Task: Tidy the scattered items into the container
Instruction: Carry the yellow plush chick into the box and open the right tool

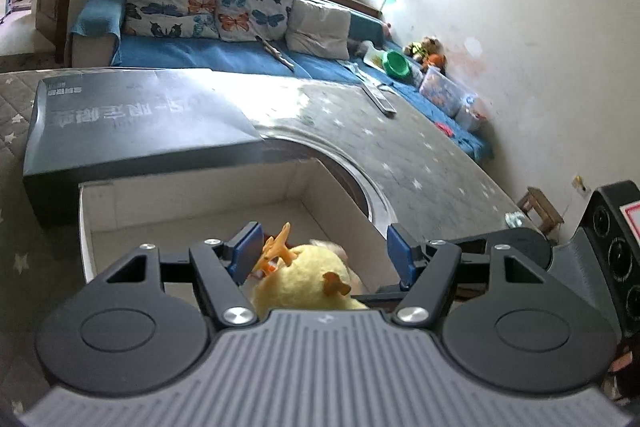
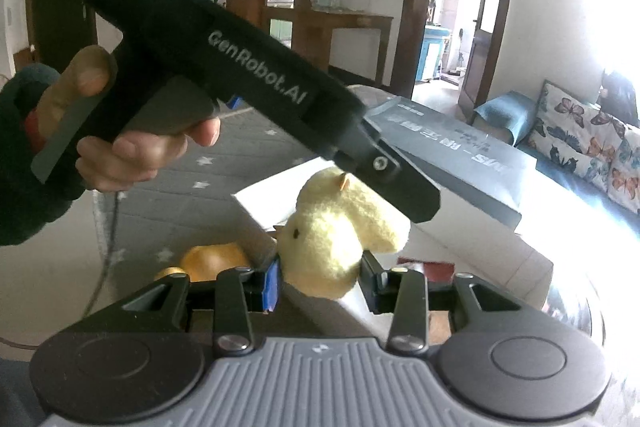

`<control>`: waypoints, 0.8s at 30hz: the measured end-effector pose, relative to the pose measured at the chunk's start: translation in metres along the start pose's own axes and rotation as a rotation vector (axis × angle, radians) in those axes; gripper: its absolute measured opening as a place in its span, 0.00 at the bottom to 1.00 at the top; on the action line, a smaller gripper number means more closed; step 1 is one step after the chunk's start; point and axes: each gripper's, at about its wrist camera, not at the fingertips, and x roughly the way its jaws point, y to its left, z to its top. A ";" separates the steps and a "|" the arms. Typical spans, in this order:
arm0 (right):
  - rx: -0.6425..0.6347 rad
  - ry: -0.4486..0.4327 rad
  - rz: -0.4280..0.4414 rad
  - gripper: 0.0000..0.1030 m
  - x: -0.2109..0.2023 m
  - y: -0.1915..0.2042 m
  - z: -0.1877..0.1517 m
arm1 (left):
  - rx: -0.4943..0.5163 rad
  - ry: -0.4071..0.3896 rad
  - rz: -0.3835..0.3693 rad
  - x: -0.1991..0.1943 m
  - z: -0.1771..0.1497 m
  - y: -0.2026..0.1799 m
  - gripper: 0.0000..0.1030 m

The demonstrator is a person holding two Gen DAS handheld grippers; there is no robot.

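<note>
A yellow plush chick (image 2: 324, 235) with orange feet hangs over the open white box (image 2: 256, 203). My right gripper (image 2: 322, 285) is shut on its head end, both pads pressed into the fluff. The left tool crosses above, held by a hand (image 2: 132, 155), and one of its fingers (image 2: 400, 179) lies over the chick's upper body. In the left wrist view the chick (image 1: 308, 279) fills most of the gap of my left gripper (image 1: 324, 253). The left pad sits against the orange feet (image 1: 276, 247). The box (image 1: 192, 211) shows its pale inside below.
A dark flat carton (image 1: 140, 123) lies behind the box on the round table with the grey starred cloth (image 1: 400, 155). A remote (image 1: 380, 99) rests near the far edge. An orange toy (image 2: 212, 259) sits left of the box. A blue sofa (image 1: 200, 53) stands beyond.
</note>
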 end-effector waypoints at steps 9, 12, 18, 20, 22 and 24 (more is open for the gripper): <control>0.031 0.099 0.028 0.39 0.072 -0.035 0.007 | -0.094 0.042 0.014 0.044 0.005 0.052 0.65; 0.044 0.139 0.046 0.39 0.089 -0.043 0.007 | -0.128 0.059 0.025 0.055 0.003 0.064 0.65; 0.055 0.186 0.062 0.39 0.109 -0.051 0.002 | -0.151 0.083 0.035 0.065 -0.002 0.075 0.65; 0.080 0.193 0.074 0.39 0.108 -0.054 -0.003 | -0.159 0.092 0.045 0.068 -0.003 0.078 0.65; 0.094 0.197 0.079 0.40 0.110 -0.058 -0.004 | -0.176 0.098 0.050 0.070 -0.003 0.082 0.65; 0.104 0.199 0.080 0.40 0.111 -0.061 -0.005 | -0.190 0.100 0.050 0.071 -0.004 0.085 0.65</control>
